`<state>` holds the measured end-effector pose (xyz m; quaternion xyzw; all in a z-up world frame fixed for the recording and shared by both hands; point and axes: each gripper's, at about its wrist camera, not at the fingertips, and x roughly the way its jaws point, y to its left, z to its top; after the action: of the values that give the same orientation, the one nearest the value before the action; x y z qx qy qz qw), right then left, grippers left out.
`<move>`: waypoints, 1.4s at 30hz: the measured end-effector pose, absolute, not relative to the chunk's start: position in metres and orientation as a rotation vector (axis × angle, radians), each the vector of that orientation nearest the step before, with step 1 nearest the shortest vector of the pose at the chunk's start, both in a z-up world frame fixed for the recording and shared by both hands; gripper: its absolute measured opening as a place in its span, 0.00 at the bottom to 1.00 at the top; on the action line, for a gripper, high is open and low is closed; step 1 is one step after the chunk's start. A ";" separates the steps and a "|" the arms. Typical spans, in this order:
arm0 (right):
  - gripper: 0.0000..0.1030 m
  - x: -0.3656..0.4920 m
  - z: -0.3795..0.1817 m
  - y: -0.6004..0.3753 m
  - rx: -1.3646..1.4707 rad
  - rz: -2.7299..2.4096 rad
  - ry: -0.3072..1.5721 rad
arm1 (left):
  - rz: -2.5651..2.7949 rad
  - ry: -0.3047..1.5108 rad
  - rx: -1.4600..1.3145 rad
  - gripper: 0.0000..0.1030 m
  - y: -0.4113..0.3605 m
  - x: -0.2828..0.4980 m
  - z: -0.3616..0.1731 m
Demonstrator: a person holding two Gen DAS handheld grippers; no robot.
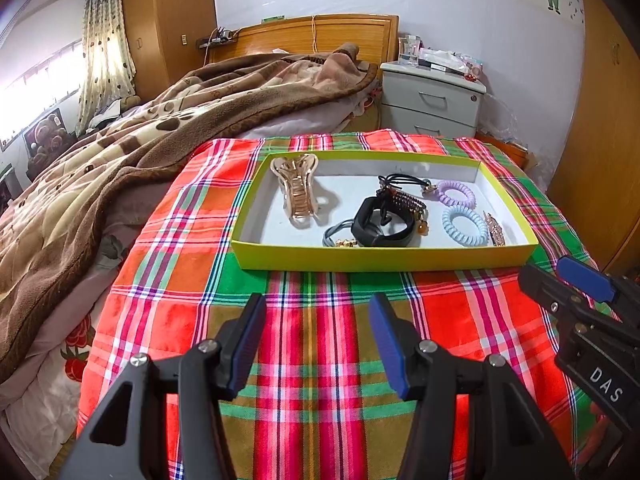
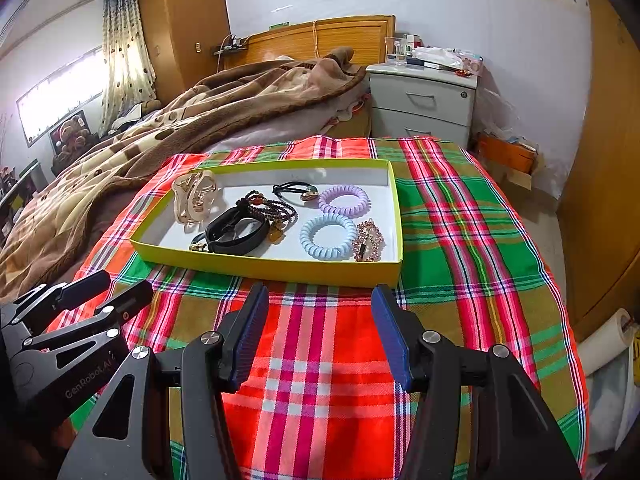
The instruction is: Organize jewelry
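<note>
Bedroom setting: a plaid cloth (image 1: 320,340) in red, green and orange covers the near end of the bed, with a brown blanket (image 1: 140,128) heaped behind it and a grey nightstand (image 1: 432,100) by the wall. Your yellow-green tray (image 1: 384,258) sits on the cloth, ahead of both tools. Inside it: a rose-gold claw clip (image 1: 298,190) at the left, a black band (image 1: 382,228) mid-tray against a beaded bracelet (image 2: 268,208), a black hair tie (image 2: 294,190) behind, a purple coil tie (image 2: 344,200), a blue coil tie (image 2: 328,236) and a rhinestone clip (image 2: 368,240) at the right. Your left gripper (image 1: 318,344) hovers over the cloth, jaws spread wide, holding nothing. Your right gripper (image 2: 320,336) matches it: wide apart, nothing between the pads, just short of the tray's near wall.
</note>
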<state>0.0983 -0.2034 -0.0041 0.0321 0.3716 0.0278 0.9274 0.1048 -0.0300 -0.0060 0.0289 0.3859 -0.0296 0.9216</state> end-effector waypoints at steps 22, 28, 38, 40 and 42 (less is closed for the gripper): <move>0.53 0.099 -0.004 -0.204 0.067 0.056 0.765 | -0.061 0.793 0.059 0.54 -0.030 0.104 -0.005; 0.53 0.099 -0.005 -0.204 0.067 0.056 0.766 | -0.062 0.793 0.060 0.54 -0.030 0.105 -0.006; 0.53 0.100 -0.005 -0.204 0.068 0.055 0.766 | -0.066 0.800 0.052 0.54 -0.030 0.105 -0.006; 0.53 0.100 -0.005 -0.204 0.069 0.055 0.767 | -0.064 0.799 0.053 0.54 -0.029 0.106 -0.007; 0.53 0.100 -0.005 -0.204 0.068 0.055 0.766 | -0.060 0.799 0.053 0.54 -0.029 0.106 -0.007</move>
<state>0.0995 -0.2038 -0.0048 0.0332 0.3738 0.0268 0.9265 0.1061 -0.0288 -0.0074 0.0256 0.3890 -0.0290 0.9204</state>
